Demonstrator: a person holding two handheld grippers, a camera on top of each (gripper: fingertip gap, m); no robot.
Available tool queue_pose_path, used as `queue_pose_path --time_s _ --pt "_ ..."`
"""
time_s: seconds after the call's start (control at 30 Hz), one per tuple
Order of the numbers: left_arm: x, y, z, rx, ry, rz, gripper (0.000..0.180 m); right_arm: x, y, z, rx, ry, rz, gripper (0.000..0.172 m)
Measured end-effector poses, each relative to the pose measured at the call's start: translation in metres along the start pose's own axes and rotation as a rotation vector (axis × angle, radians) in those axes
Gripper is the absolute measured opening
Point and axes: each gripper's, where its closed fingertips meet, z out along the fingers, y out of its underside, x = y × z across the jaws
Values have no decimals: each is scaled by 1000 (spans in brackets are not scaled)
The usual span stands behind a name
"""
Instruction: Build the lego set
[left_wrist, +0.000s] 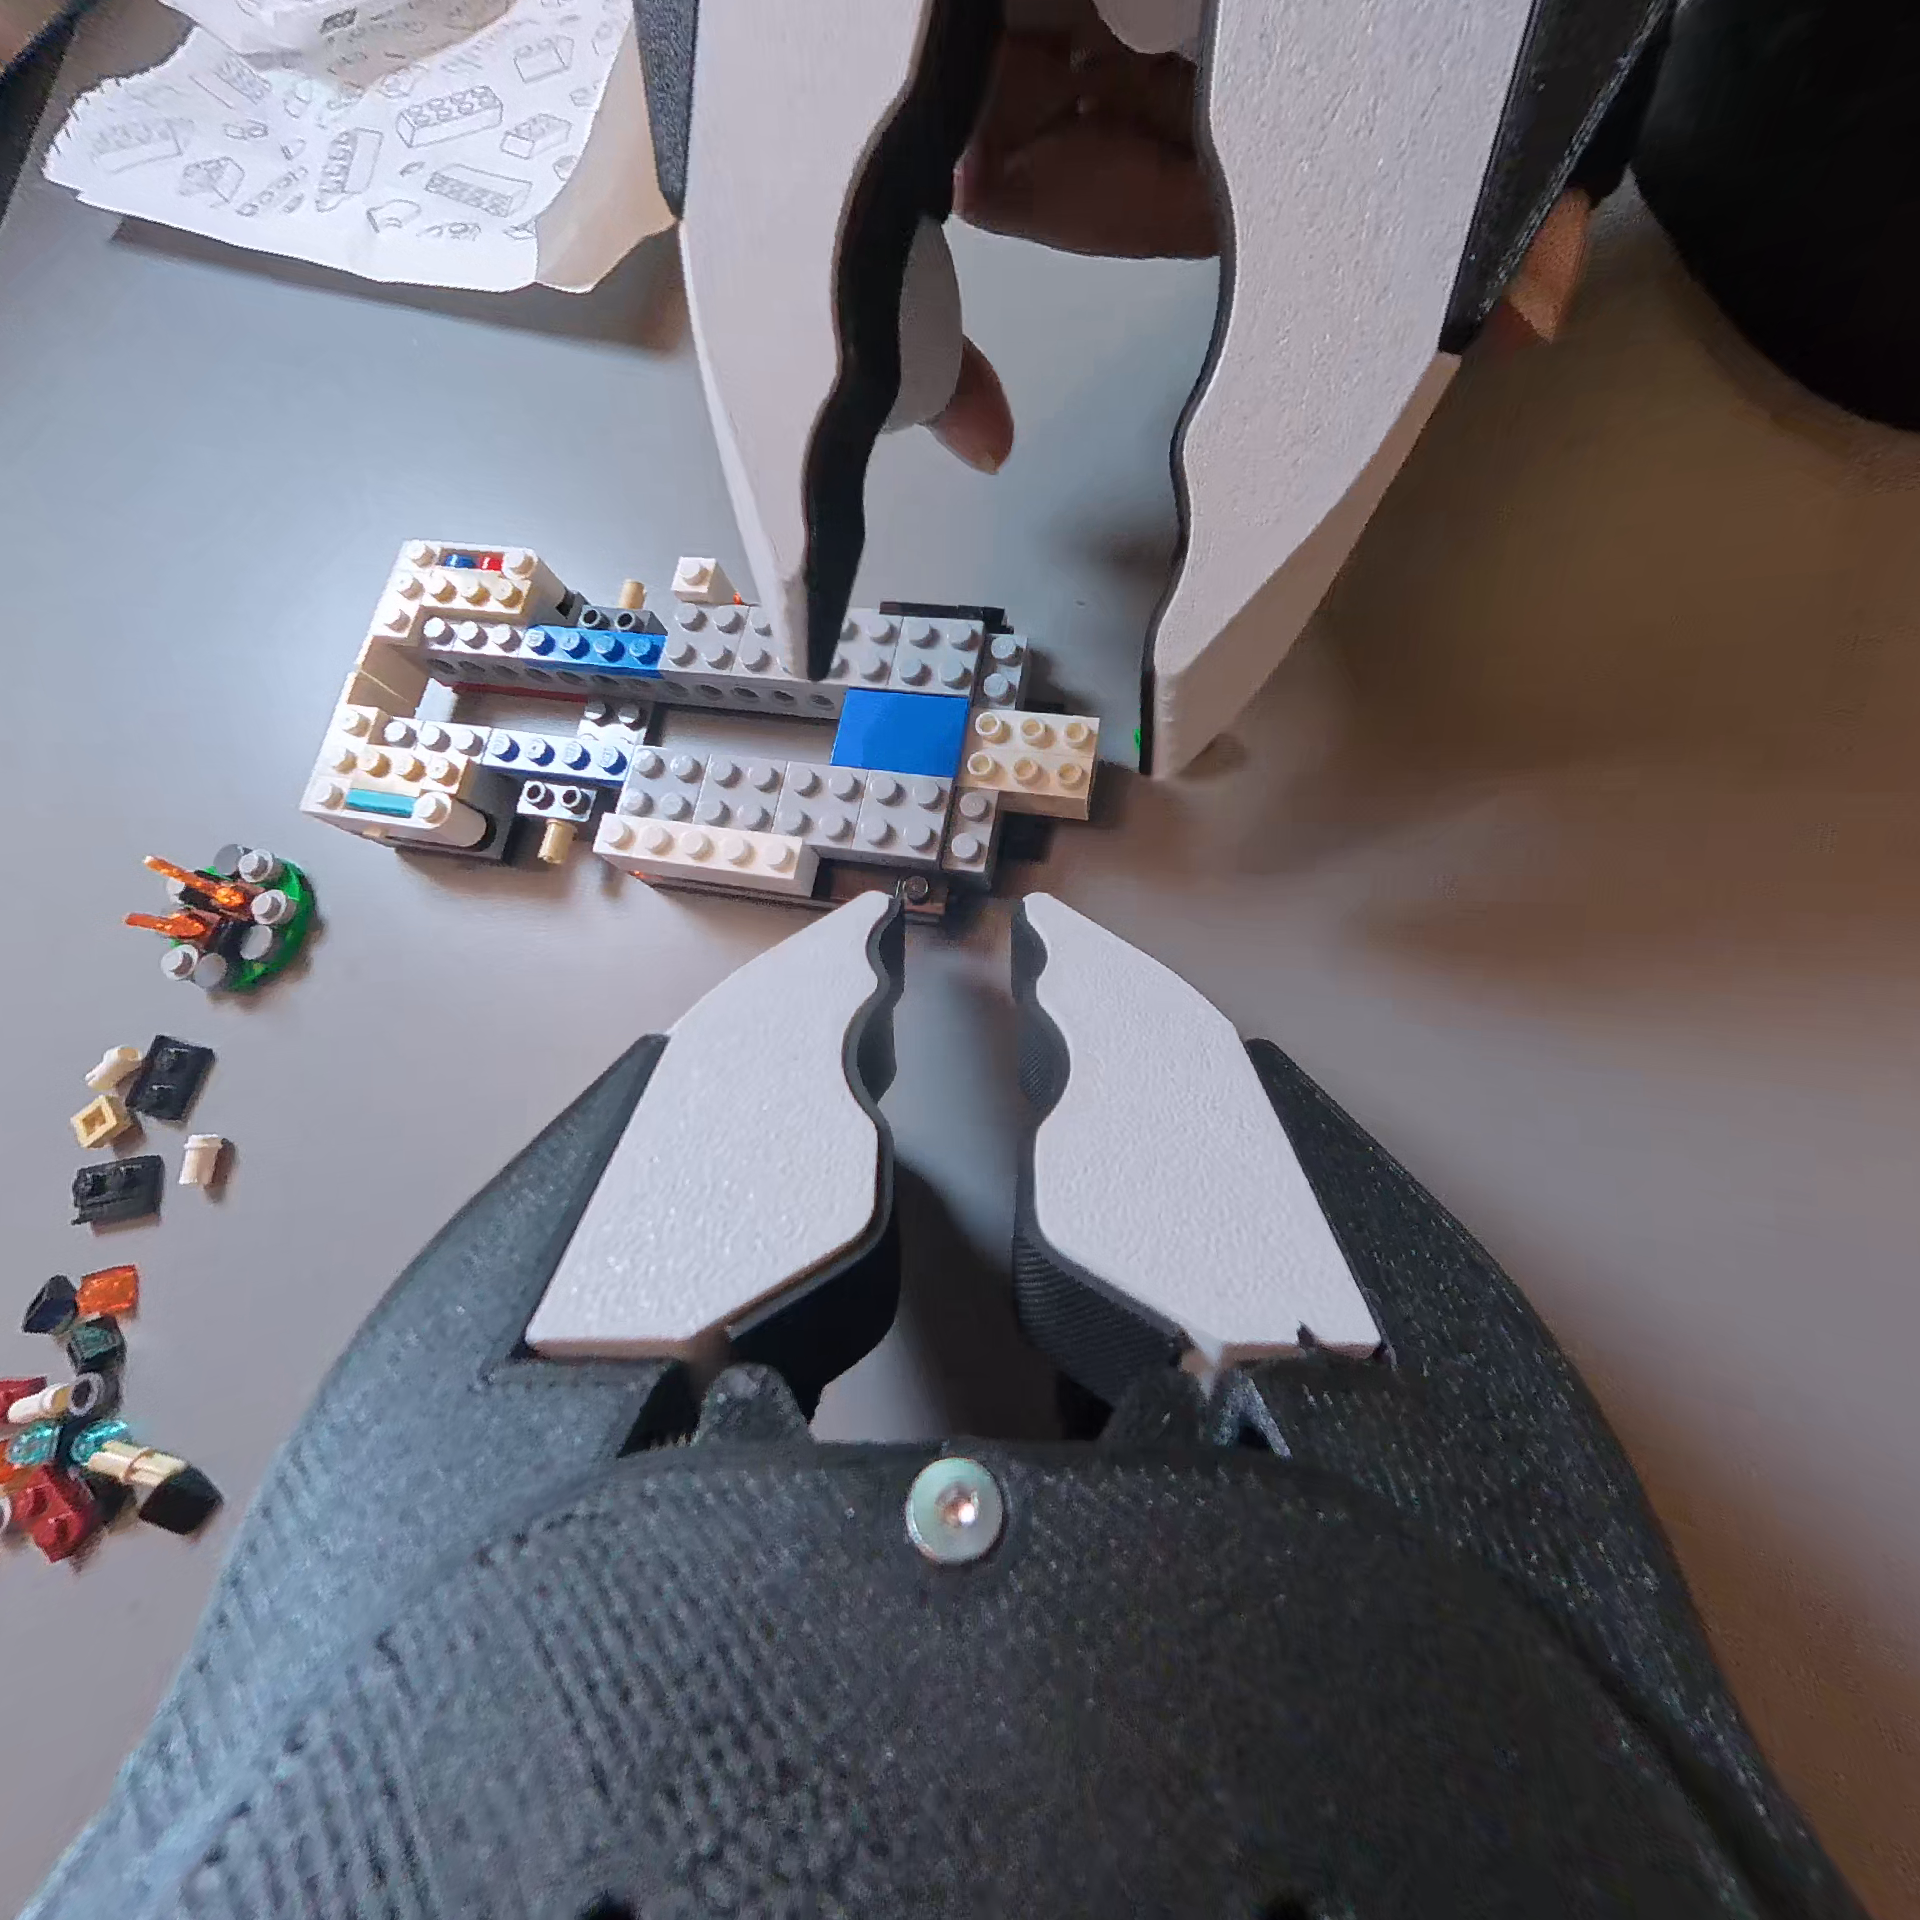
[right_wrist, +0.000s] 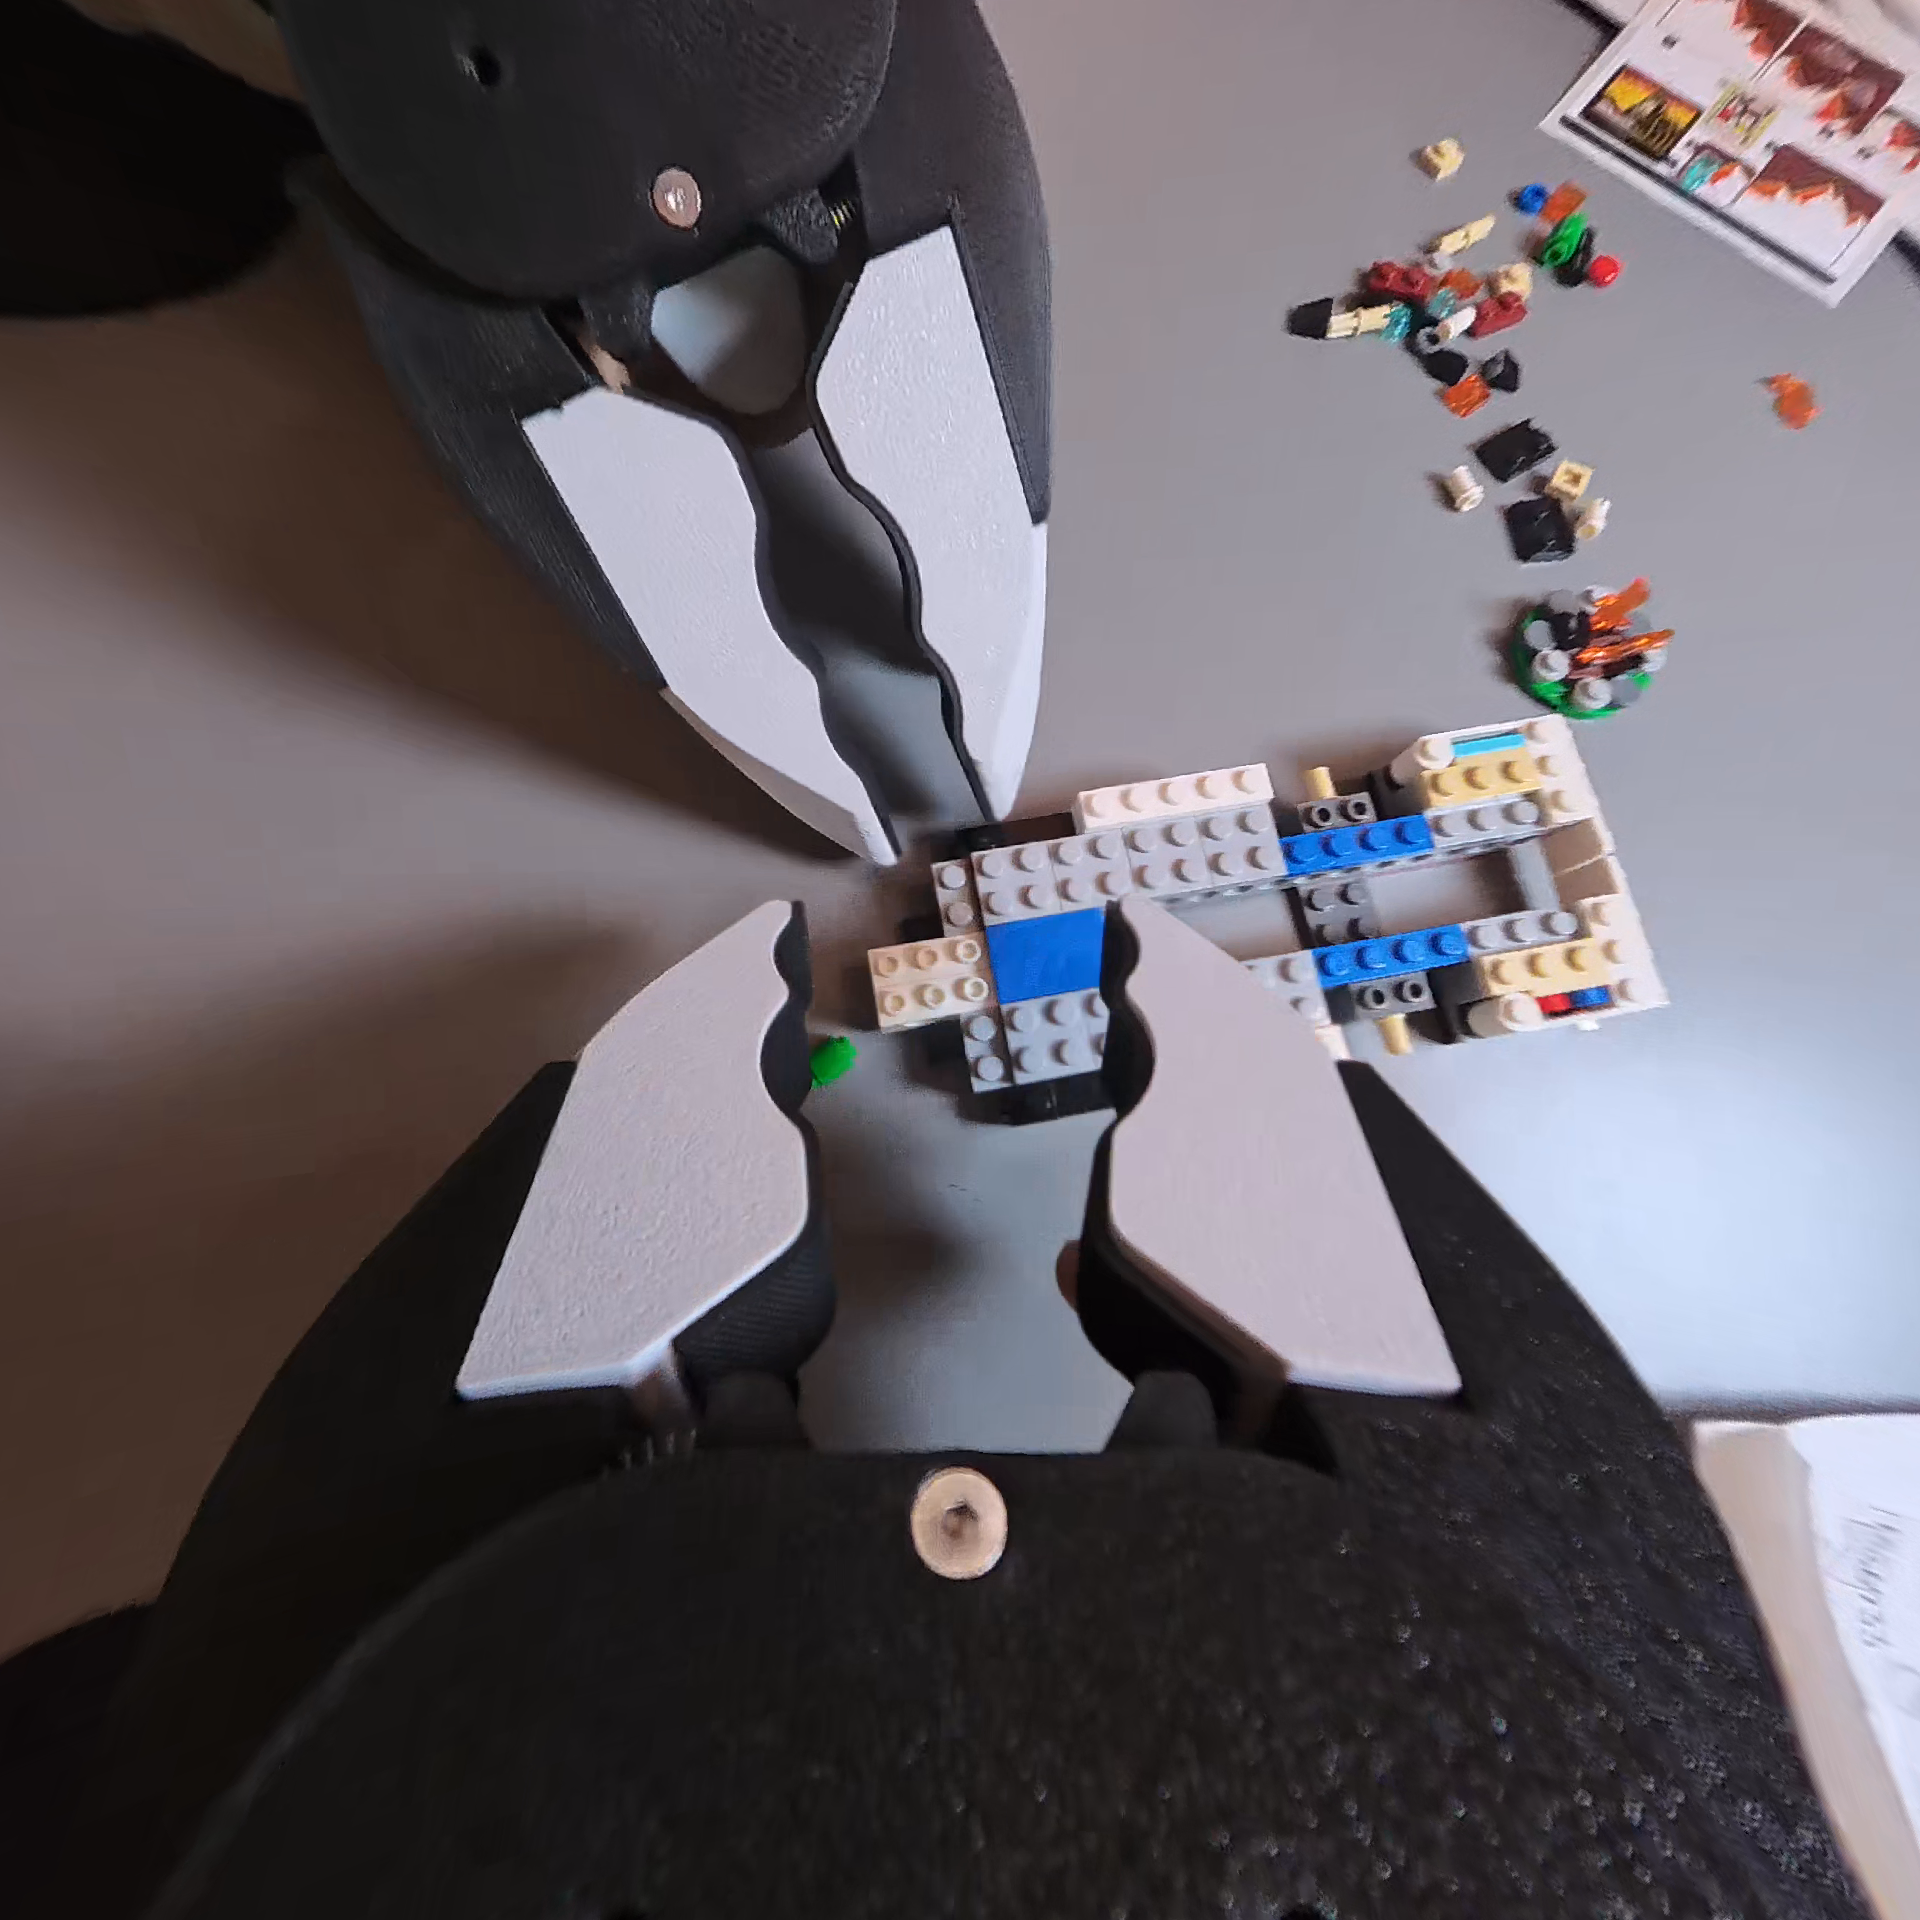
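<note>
Left wrist view: left tongs stood slightly apart and empty, tips just beside the near edge of the brick model, which lay flat on the grey desk. Loose pieces sat at 9 o'clock, apparently kept within reach.

Right wrist view: right tongs stood wide apart, straddling the model's blue tile without pressing. A small green piece lay by the left fingertip.

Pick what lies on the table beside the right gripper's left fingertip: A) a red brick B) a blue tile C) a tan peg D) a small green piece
D: a small green piece lies loose on the grey table right by the right gripper's left fingertip, apart from the brick model.
</note>
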Motion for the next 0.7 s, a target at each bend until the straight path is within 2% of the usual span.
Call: queue_pose_path --time_s 0.2,0.33,0.43,0.6,0.7 --pt "0 0 -11 16 -14 -27 21 5 24 15 -220 -40 -165 59" --pt "1 5 -27 29 -50 -66 22 6 21 21 -233 -54 -146 53" --pt "3 12 -38 39 -76 -115 24 3 10 26 -189 -47 -71 53" --pt "6 19 -52 44 -159 -169 32 2 -25 37 -91 -38 159 53" --pt "9 25 -58 29 -183 -184 34 2 -35 48 -114 -11 175 53"
